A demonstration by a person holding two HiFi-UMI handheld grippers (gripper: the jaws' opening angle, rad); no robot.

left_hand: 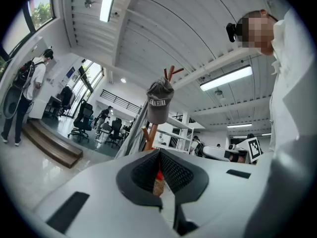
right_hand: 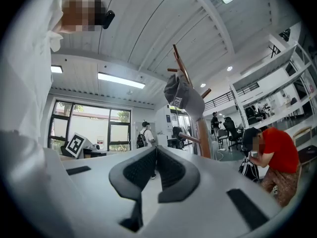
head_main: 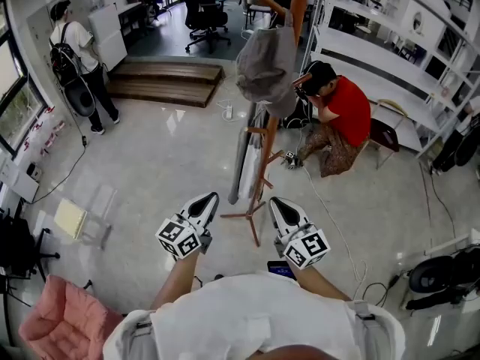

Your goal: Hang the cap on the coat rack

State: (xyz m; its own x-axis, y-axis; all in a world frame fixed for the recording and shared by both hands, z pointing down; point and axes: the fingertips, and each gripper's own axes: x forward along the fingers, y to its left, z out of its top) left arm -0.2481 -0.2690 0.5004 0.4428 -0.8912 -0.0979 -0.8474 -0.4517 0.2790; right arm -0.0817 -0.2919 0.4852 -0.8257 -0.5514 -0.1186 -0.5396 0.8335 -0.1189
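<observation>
Wearer's white top (head_main: 247,317) fills bottom of head view; just beyond it both grippers are held side by side, pointing fwd at rack. L gripper (head_main: 211,199) w/ marker cube at its rear: in left gripper view jaws are closed, pads meeting at the tip, nothing gripped. R gripper (head_main: 275,202): same in right gripper view, jaws closed tip to tip, empty. Grey cap (head_main: 266,64) hangs on an upper peg of wooden coat rack (head_main: 264,156), crown drooping down, white lettering on it in left gripper view (left_hand: 159,100); well apart from both grippers, neither touching it. Rack's spread feet sit on shiny floor (head_main: 165,163) between and just ahead of the 2 grippers. Grey panel leans beside rack pole. Person in red shirt (head_main: 346,111) crouches on floor to the right of rack. Person w/ backpack (head_main: 75,51) stands far left by window. Low wooden platform (head_main: 166,81) behind, office chairs (head_main: 204,10) past it. Pink cushioned seat (head_main: 64,322) at bottom-left corner
</observation>
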